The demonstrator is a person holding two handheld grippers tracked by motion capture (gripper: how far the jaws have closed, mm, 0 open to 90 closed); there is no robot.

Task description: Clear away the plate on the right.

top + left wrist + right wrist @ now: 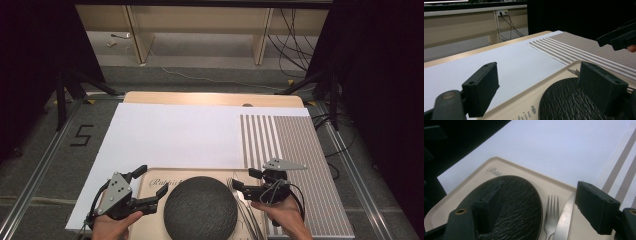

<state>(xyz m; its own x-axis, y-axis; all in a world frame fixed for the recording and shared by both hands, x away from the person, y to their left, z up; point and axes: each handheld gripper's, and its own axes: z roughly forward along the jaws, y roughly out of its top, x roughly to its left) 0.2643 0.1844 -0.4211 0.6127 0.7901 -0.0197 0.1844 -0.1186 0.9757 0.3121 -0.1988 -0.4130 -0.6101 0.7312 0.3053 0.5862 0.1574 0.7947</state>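
A cream tray (200, 171) lies at the table's near edge, and a round black textured plate (200, 209) rests on it. To the right of the plate, a fork (551, 215) and a knife (564, 220) lie side by side on the tray. My left gripper (152, 181) hovers over the tray's left edge, open, with nothing between its jaws. My right gripper (243, 178) hangs above the tray's right part over the cutlery, jaws wide open and empty. In the left gripper view the plate (564, 100) lies under the right jaw, and the right gripper (619, 37) shows farther off.
A large white sheet (175, 135) covers most of the wooden table (210, 97). A striped brown-and-white placemat (295, 150) lies along the right side. Beyond the table are a floor with cables, black stands and a shelf unit.
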